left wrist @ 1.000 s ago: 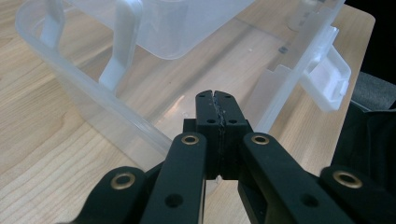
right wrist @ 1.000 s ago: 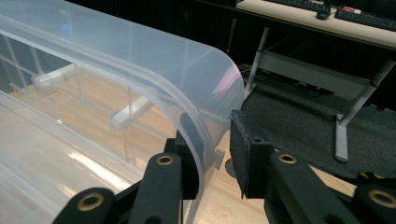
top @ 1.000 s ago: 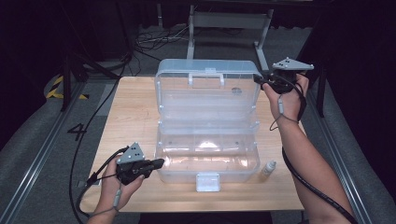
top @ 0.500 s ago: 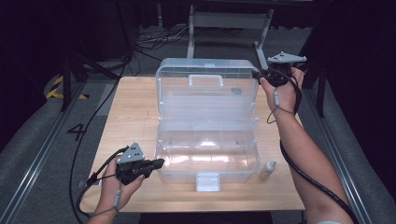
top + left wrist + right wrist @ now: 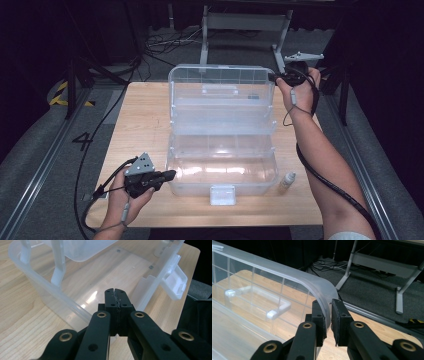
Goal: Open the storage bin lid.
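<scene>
A clear plastic box (image 5: 222,172) stands in the middle of the wooden table (image 5: 140,120) with its lid (image 5: 222,95) raised at the back. My right gripper (image 5: 272,77) is at the lid's top right corner. In the right gripper view its jaws (image 5: 329,306) have just been closing, with the lid's curved rim (image 5: 287,270) between them; a sliver of gap shows beside one pad. My left gripper (image 5: 172,174) is shut and empty, level by the box's front left corner. Its closed tips (image 5: 115,291) point over the box wall (image 5: 62,300).
A small white bottle (image 5: 286,181) stands on the table right of the box's front. The box's front latch (image 5: 222,195) hangs open, also seen as the latch (image 5: 175,282). A handle (image 5: 254,293) sits on the lid. Metal stand legs (image 5: 245,22) rise behind the table.
My right hand has moved left onto the lid's top right corner, so the rim now sits between its jaws. The left hand and the box have not moved.
</scene>
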### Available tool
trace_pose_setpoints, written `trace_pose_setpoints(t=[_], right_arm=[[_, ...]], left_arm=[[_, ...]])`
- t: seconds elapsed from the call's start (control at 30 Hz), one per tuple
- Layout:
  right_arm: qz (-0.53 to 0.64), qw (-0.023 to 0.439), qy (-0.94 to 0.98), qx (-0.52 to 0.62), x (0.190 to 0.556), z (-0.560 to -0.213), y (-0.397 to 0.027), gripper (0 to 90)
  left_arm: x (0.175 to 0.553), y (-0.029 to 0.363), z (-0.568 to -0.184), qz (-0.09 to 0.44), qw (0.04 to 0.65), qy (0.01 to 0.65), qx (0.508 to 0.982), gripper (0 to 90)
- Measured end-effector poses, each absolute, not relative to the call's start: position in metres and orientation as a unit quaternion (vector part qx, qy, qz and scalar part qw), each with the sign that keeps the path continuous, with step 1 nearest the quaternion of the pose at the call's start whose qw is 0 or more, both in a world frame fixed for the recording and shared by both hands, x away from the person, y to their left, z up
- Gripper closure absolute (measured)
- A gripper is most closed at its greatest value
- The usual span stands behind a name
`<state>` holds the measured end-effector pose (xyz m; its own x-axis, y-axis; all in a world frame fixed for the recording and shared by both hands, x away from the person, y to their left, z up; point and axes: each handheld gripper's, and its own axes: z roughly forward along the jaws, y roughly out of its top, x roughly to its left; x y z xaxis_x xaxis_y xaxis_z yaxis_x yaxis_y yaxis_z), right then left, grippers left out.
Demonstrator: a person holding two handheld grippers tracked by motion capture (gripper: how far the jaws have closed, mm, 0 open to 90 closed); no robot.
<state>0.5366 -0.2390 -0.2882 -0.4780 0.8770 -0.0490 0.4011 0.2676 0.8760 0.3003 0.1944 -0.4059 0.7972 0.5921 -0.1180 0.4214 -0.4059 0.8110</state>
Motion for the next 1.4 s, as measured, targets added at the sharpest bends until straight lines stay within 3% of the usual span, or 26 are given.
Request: trace_pose_setpoints(t=[1.4], right_arm=[[0.388, 0.216, 0.769, 0.460, 0.590, -0.312, -0.237, 84.9]], left_arm=[[0.301, 0.193, -0.406, 0.097, 0.449, 0.299, 0.837, 89.0]])
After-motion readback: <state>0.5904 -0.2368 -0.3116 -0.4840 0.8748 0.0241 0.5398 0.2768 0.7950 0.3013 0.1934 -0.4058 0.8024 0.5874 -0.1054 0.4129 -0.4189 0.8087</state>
